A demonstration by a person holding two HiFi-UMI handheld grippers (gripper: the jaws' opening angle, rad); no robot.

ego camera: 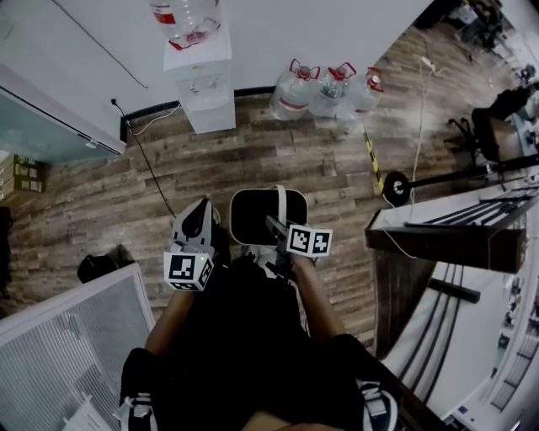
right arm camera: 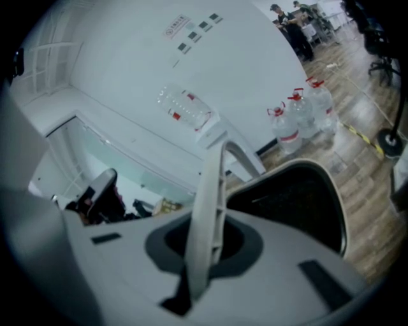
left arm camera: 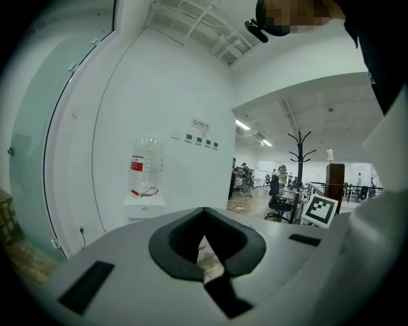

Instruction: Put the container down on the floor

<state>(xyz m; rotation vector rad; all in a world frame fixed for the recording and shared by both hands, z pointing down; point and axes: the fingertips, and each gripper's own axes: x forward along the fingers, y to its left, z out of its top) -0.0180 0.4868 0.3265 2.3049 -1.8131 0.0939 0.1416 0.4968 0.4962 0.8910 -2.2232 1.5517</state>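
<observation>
Your right gripper [right arm camera: 203,253]: clamped on the container [ego camera: 255,215] handle [right arm camera: 210,184]. Left gripper [left arm camera: 205,253]: closed, empty. Wood-plank floor [ego camera: 278,147]; water dispenser [ego camera: 202,80] top centre.

White container [ego camera: 244,220] with rounded-square rim and black inside. Mouth up, roughly level, hanging clear of wooden floor [ego camera: 253,160]. Thin white bail handle [right arm camera: 207,204] raised upright over mouth, pinched at its top between closed fingers of right gripper [right arm camera: 203,267].

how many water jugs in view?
4. Three stand on the floor by the wall: left jug, middle jug, right jug. The fourth jug sits upside down atop the dispenser. Others may be hidden.
</observation>
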